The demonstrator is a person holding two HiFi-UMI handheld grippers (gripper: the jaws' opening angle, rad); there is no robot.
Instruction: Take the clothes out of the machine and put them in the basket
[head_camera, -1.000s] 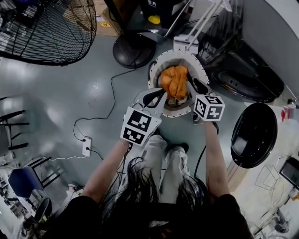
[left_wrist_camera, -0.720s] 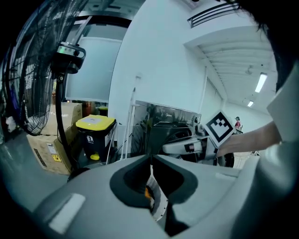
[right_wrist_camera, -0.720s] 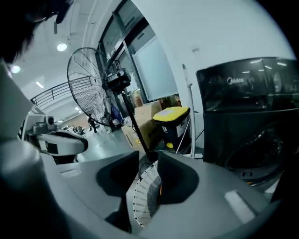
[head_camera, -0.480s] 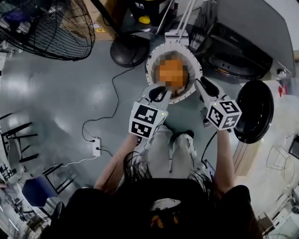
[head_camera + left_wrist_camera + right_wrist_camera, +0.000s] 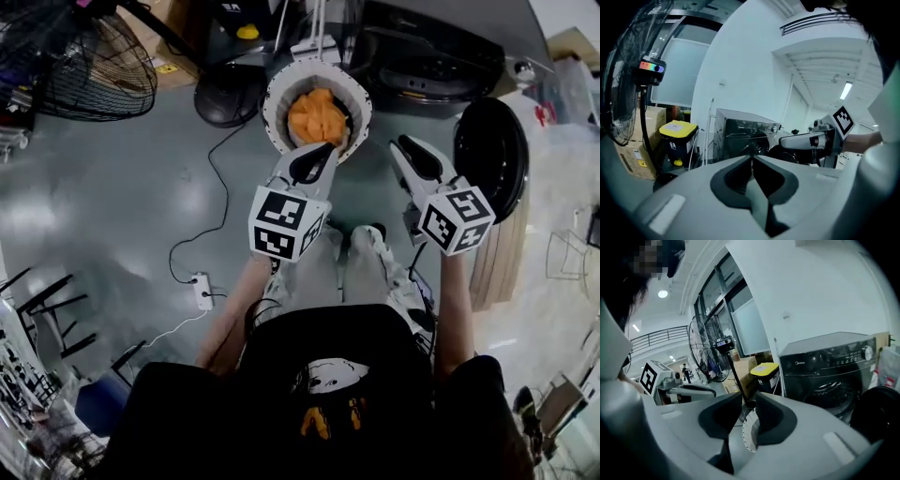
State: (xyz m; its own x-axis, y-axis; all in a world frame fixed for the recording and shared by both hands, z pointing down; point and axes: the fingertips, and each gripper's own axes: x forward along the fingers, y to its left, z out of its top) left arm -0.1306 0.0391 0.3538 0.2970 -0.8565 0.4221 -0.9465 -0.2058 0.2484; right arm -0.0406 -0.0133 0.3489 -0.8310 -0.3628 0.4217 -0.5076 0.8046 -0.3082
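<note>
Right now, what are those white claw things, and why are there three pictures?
They are grabbing tools, and a person holds one in each hand. The head view comes from a camera on the person's head, looking down. The two gripper views come from cameras riding on each tool. On the floor stands a white basket with orange clothes in it, near a dark washing machine. The left gripper is shut and empty. The right gripper has just been closing its jaws. They stand slightly apart, holding nothing.

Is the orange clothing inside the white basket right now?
Yes, the head view shows the orange clothing bunched inside the white basket on the floor.
</note>
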